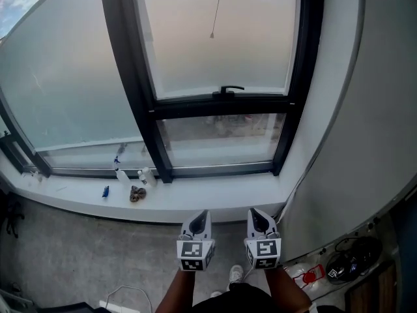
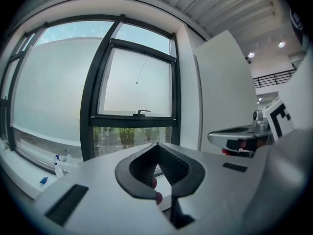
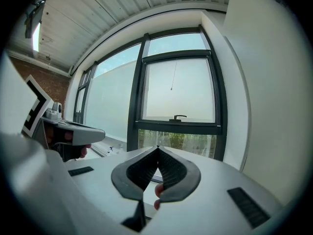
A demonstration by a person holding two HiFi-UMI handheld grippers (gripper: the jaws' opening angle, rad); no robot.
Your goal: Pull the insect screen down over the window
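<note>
Grey plastic left gripper (image 1: 201, 220) and right gripper (image 1: 257, 219), both closed and empty, face the black-framed window (image 1: 221, 105); its thin pull cord (image 1: 212, 35) hangs well above, likely for drawing the screen down.

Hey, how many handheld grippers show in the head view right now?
2. The left gripper is low in the picture near the centre, in front of the window sill. The right gripper is just to its right. Both have their jaws shut and hold nothing.
</note>
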